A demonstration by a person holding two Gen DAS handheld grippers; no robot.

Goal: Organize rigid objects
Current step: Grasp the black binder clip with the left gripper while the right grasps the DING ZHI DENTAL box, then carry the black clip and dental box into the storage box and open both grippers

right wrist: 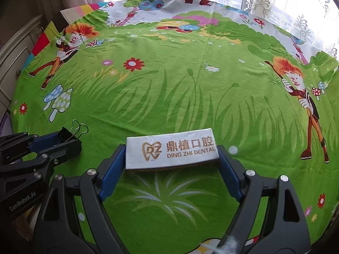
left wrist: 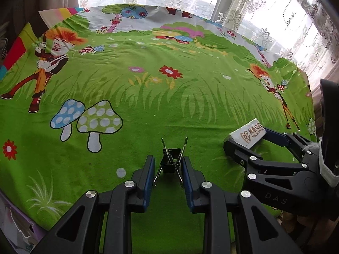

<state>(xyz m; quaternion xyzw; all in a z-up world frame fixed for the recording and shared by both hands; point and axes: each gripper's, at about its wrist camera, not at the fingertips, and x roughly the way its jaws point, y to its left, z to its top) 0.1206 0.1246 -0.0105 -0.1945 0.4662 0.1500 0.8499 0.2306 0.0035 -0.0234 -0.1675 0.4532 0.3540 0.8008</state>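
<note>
A black binder clip with silver wire handles sits between the blue pads of my left gripper, which is shut on it above the green cartoon cloth. The same binder clip shows at the left of the right wrist view, in the left gripper. My right gripper is shut on a white box printed "DING ZHI DENTAL", held by its two ends. That white box and the right gripper appear at the right of the left wrist view.
The green cloth with mushrooms, flowers and cartoon figures covers the whole table. Lace curtains and a bright window lie behind the far edge. A pale cabinet stands at the left. A purple box corner sits at the near left edge.
</note>
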